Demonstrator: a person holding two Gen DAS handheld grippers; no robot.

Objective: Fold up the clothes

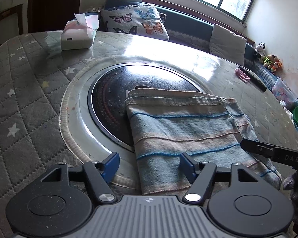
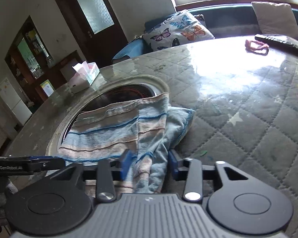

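soft knitted striped cloth [image 1: 184, 125] lies ahead of the left claw [image 1: 149, 165], whose matt black plastic arms carry blue pads; beyond, a glossy dark glass disc [image 1: 117, 91] sits in quilted fabric under a shiny clear cover [image 1: 168, 51].

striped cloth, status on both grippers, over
Left gripper open over striped cloth edge. Right gripper bunching a fold. Nothing in the way.
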